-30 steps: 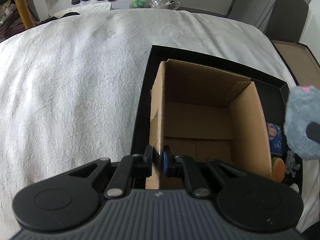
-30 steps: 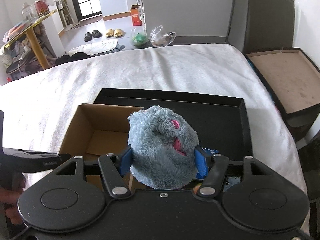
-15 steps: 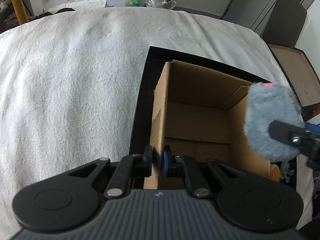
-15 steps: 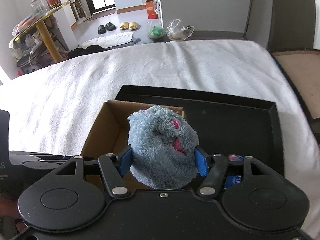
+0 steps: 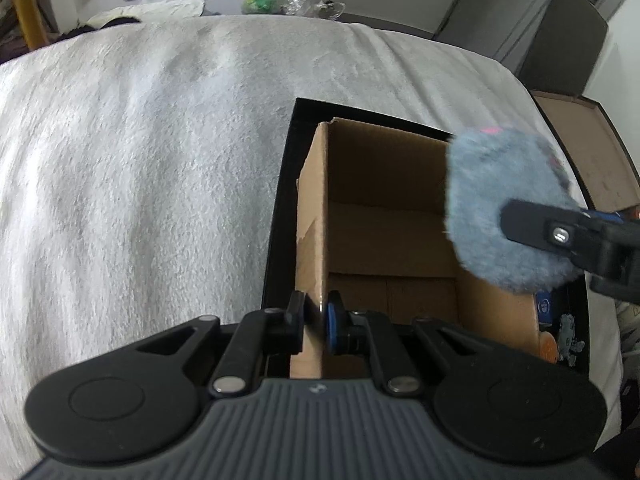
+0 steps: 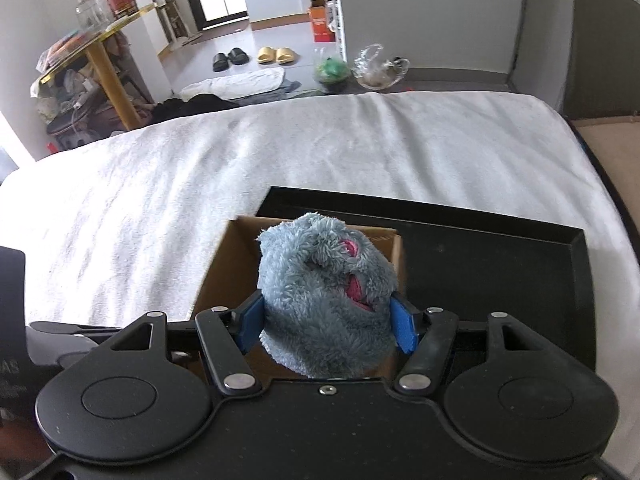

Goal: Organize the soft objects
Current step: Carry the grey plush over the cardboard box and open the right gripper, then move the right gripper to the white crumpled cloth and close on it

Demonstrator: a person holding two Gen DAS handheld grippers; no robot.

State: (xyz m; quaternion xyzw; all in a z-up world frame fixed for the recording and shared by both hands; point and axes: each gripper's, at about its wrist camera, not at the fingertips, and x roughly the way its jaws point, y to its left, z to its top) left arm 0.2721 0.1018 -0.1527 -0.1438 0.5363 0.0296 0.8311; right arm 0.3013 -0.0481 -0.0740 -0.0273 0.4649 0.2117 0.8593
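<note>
While the blue plush toy sits squeezed between the blue pads of the right gripper, it hangs over the open cardboard box at the lower centre of the right wrist view. Nothing shows inside the box but its bare brown floor. It stands in the left part of a black tray, whose right part lies mostly bare. At the lower right of the left wrist view, small printed items lie in the tray beside the box. The left gripper points steeply down, its jaws clenched on the box's near left wall. White bedding spreads wide and bare to the left and beyond the tray. Slippers sit on the floor at the top.
</note>
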